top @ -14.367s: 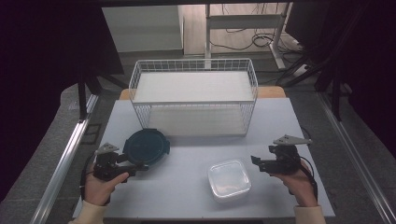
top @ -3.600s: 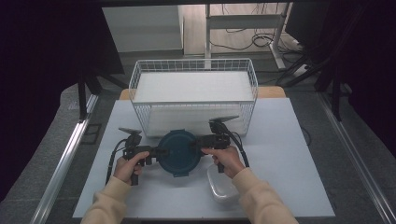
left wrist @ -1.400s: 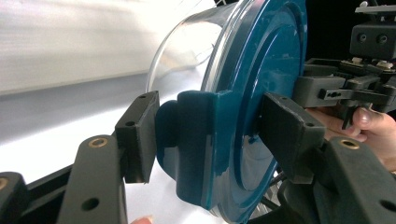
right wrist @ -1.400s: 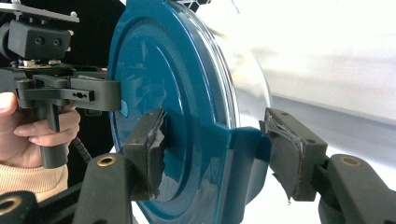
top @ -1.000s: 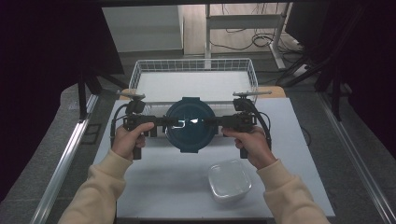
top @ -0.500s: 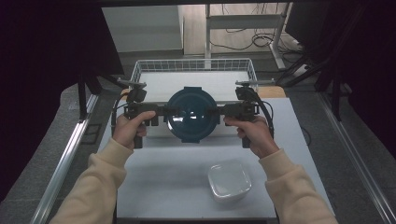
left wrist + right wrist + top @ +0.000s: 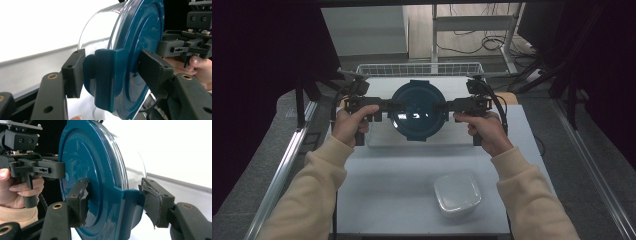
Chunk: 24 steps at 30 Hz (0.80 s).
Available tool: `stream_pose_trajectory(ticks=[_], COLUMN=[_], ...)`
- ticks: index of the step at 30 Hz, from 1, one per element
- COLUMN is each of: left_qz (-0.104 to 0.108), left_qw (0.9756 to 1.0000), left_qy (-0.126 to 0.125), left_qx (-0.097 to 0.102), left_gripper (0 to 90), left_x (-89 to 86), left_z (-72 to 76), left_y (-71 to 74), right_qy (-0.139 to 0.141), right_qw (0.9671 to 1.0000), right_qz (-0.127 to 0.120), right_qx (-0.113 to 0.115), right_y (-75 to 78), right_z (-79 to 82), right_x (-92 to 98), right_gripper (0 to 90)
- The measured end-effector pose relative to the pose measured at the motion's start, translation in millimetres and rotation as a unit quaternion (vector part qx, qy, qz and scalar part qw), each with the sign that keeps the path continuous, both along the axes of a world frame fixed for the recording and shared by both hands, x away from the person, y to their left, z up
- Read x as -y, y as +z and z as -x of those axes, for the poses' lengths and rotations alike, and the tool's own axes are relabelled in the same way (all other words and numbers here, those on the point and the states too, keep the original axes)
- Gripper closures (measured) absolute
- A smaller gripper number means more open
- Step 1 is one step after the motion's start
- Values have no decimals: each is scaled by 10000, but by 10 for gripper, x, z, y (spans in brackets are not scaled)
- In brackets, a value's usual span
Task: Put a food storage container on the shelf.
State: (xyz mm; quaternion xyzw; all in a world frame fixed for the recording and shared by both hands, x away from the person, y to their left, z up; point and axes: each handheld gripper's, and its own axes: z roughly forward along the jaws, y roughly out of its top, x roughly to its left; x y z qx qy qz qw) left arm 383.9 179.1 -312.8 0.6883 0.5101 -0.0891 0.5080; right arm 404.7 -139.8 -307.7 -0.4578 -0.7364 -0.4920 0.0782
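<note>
- the table (image 7: 387, 200), seen whole from the high view, is a white top with the wire basket (image 7: 419, 70) at its far edge; the basket's floor is bare where it can be seen.
- taking the basket as the landmark, the round container (image 7: 418, 110), with a teal lid on a clear bowl, is held in the air just in front of it and overlapping its near side, tipped on edge with the lid facing the person.
- the high view cannot show what the bowl holds; the left gripper view looks along the clear bowl's side (image 7: 100, 30), and nothing can be made out inside it.
- the left gripper (image 7: 384, 106) comes in from the basket's left front corner; in its own view its jaws are pinching the lid's side clasp (image 7: 105, 80), one pad on the bowl side, the other on the lid's face.
- the right gripper (image 7: 447, 106) mirrors it from the right front corner; its own view shows its worn pads (image 7: 155, 202) bracketing the opposite clasp (image 7: 130, 205), the lid-side pad pressed on, the other at the clasp's edge.
- the small white lidded tub (image 7: 457, 192) sits closed on the table, well in front of the basket and near the table's front edge; its contents are hidden.
</note>
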Motion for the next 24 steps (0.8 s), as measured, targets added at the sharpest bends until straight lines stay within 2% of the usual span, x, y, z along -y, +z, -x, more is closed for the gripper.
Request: stream_pose_trajectory(ticks=[11,13,19,24], left_qz=[65,59,268,274], left_qw=[10000,10000,9996,9995], left_qy=[-24,-16,-43,-22], left_qx=[-19,-5,-115,-125], left_gripper=[398,397,397,397], left_x=[-27,-33,-79,-84], left_z=[-216,-260,-381,-449], left_y=[89,96,79,87], right_qy=[35,44,17,31], right_qw=[10000,10000,10000,10000], right_qz=[28,12,-6,33], right_qx=[85,14,52,57], right_y=[159,161,213,249], right_z=[-209,-262,-360,-442], right_x=[-8,-10,-24,-38], right_gripper=[418,419,430,430])
